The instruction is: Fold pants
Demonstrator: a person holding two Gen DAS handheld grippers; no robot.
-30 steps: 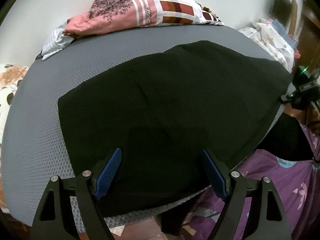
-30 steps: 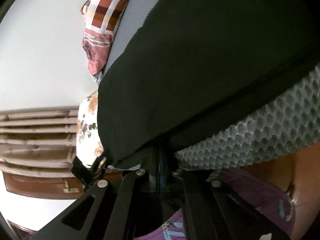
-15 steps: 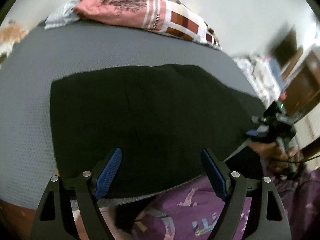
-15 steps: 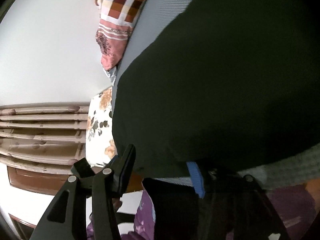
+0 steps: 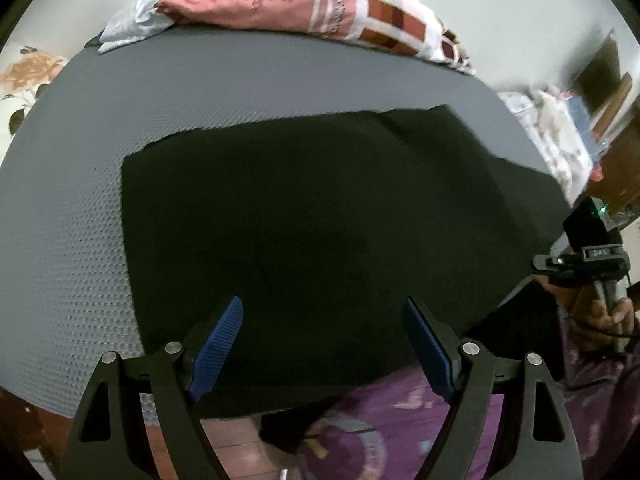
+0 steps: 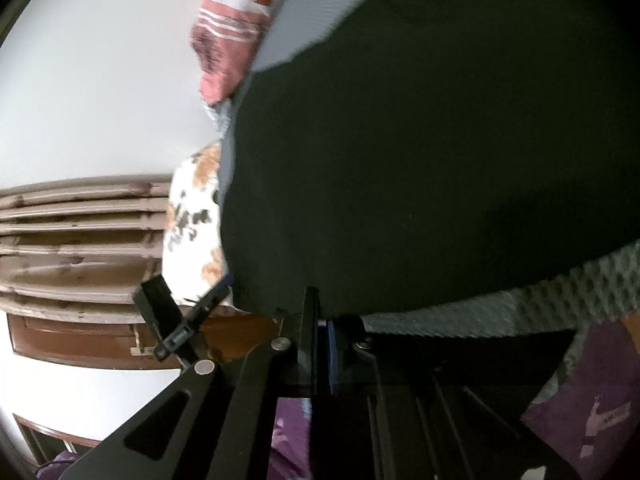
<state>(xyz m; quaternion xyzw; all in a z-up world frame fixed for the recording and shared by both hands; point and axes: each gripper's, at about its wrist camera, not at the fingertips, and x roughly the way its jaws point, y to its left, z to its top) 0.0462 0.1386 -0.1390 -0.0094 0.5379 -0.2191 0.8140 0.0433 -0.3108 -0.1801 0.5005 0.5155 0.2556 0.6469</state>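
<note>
Lying flat across the grey textured mattress [image 5: 72,208], the black pants [image 5: 320,208] cover most of its middle, their left edge straight and their far edge rising to a small peak toward the right, while the near edge runs along the near side of the bed. At the near right corner of the cloth the right gripper [image 6: 320,320] has just snapped its jaws together; in its own view the blue pads meet at the dark hem where the fabric meets the mattress border, so it appears to pinch the pants' edge, though the fabric between the pads is too dark to make out clearly. From the left wrist view that same gripper shows at the right rim, gripped by a hand [image 5: 612,312]. The left gripper [image 5: 322,344] hovers over the near part of the pants with its blue fingers spread wide and nothing between them. Beyond the pants, at the far side of the bed, a pink and brown patterned pillow [image 5: 312,4] leans along the white wall [image 5: 520,8]. A floral cloth [image 6: 192,232] lies at the far left, and purple patterned fabric [image 5: 400,412] shows just below the near edge.
</note>
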